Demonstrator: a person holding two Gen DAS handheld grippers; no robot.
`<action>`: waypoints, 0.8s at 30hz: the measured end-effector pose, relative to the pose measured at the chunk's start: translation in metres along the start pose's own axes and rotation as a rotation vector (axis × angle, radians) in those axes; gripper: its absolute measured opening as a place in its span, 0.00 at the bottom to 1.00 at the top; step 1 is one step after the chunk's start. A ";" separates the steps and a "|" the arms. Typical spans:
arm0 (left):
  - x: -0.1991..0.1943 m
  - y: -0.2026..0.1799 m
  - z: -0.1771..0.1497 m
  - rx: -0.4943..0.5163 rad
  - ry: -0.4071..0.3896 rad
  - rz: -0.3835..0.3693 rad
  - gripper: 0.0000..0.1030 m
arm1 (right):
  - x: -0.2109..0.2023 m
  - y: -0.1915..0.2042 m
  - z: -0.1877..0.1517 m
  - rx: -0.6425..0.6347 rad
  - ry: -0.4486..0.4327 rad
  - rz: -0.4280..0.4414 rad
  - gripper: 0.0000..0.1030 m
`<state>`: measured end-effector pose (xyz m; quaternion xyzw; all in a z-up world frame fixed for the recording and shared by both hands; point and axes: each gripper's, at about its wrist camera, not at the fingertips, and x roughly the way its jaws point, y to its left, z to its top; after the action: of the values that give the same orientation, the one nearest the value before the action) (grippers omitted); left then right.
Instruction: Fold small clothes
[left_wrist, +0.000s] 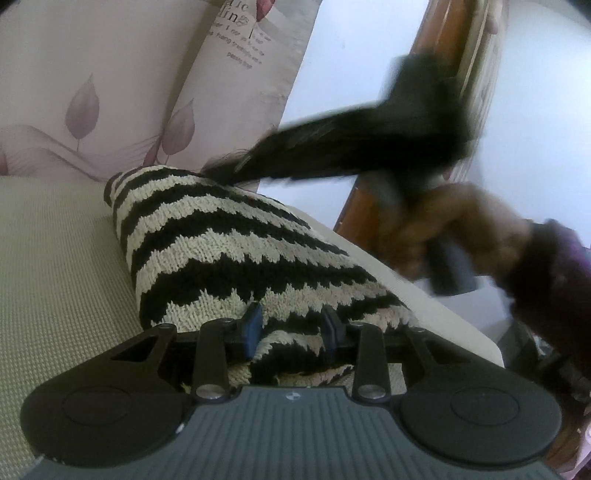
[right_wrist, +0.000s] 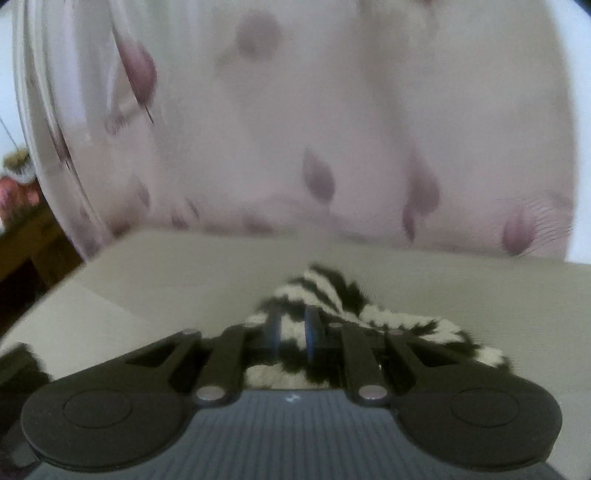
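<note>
A black and cream zigzag knit garment (left_wrist: 229, 251) lies stretched over a beige cushion (left_wrist: 55, 280). My left gripper (left_wrist: 291, 328) is shut on its near edge, with fabric bunched between the blue pads. My right gripper (left_wrist: 236, 166) shows blurred in the left wrist view, held by a hand (left_wrist: 461, 229), its tips on the garment's far corner. In the right wrist view my right gripper (right_wrist: 293, 332) is shut on the knit garment (right_wrist: 332, 295), which trails off to the right over the cushion.
A pink pillow with leaf print (left_wrist: 110, 92) stands behind the cushion; it also fills the right wrist view (right_wrist: 314, 129). A wooden frame (left_wrist: 443, 29) is at the right, beyond the cushion's edge (left_wrist: 443, 295).
</note>
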<state>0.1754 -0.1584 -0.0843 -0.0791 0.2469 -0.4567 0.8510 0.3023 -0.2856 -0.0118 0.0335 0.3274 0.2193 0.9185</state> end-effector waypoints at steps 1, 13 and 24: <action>0.000 0.001 0.000 -0.007 -0.001 0.000 0.35 | 0.022 -0.003 -0.006 -0.001 0.080 -0.003 0.12; -0.001 0.003 0.000 -0.020 -0.006 -0.019 0.40 | -0.015 -0.035 -0.029 0.147 -0.123 0.006 0.14; -0.002 0.001 -0.001 -0.007 -0.007 -0.021 0.45 | -0.003 -0.074 -0.047 0.238 -0.090 -0.075 0.13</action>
<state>0.1749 -0.1564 -0.0851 -0.0860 0.2447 -0.4645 0.8467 0.2999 -0.3572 -0.0620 0.1395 0.3107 0.1425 0.9293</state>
